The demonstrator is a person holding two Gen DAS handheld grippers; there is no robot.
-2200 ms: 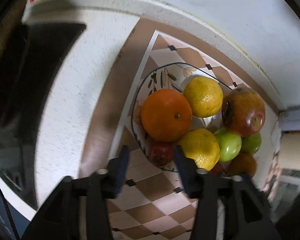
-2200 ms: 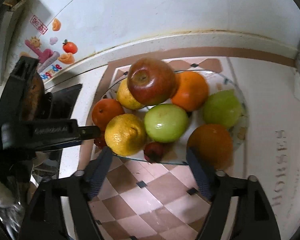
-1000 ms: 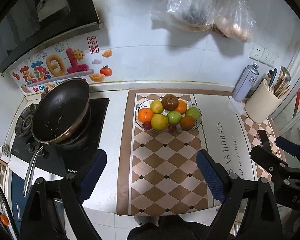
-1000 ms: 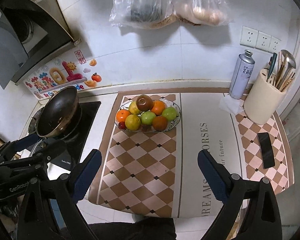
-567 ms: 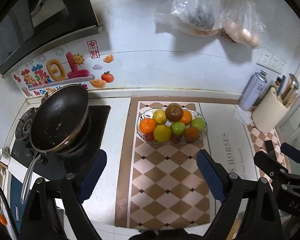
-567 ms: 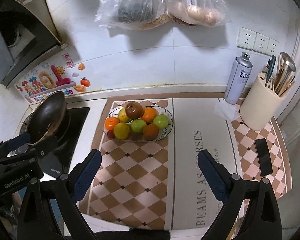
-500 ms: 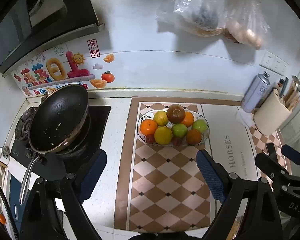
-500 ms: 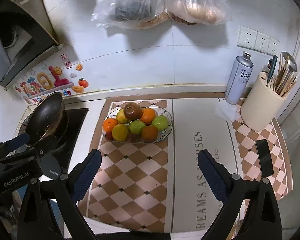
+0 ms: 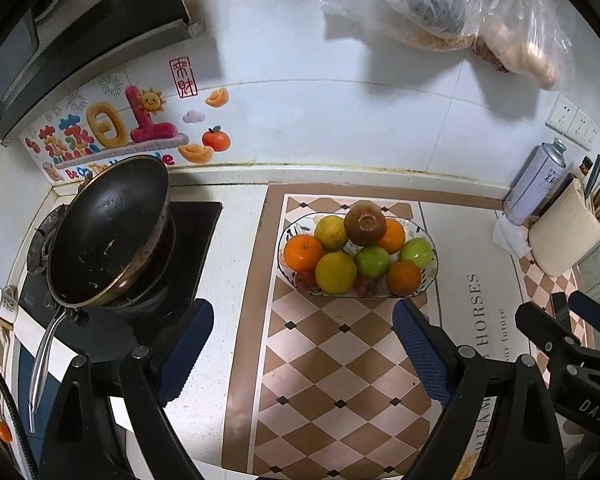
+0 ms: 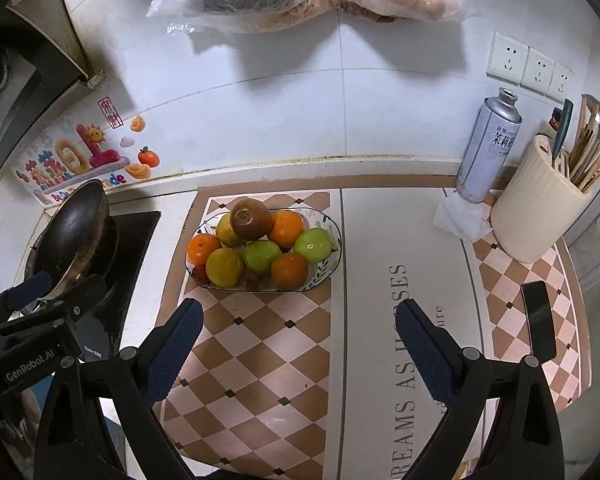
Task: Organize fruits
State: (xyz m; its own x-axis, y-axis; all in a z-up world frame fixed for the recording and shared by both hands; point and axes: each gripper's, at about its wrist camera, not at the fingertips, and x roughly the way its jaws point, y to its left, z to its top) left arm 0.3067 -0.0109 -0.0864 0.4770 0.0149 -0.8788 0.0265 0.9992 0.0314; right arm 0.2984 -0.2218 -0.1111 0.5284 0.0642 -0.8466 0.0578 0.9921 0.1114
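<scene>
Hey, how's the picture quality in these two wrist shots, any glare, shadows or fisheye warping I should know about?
Left wrist view: strong fisheye bend curves the wall edge; hanging clear plastic bags cast soft shadows on the white wall; fruit in the oval glass bowl is sharp. Right wrist view: same warping, dark corners, a small highlight on the green apple, and the silver spray can label stays readable.

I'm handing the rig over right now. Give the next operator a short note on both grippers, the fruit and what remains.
Left gripper: open, empty, above the checkered mat.
Right gripper: open, empty, also above the mat.
All visible fruit is heaped in the fruit bowl at the mat's far end; a brown apple tops the pile.
Done: nothing lies loose outside the bowl.
Left: perhaps nothing; check that the heap is stable.
</scene>
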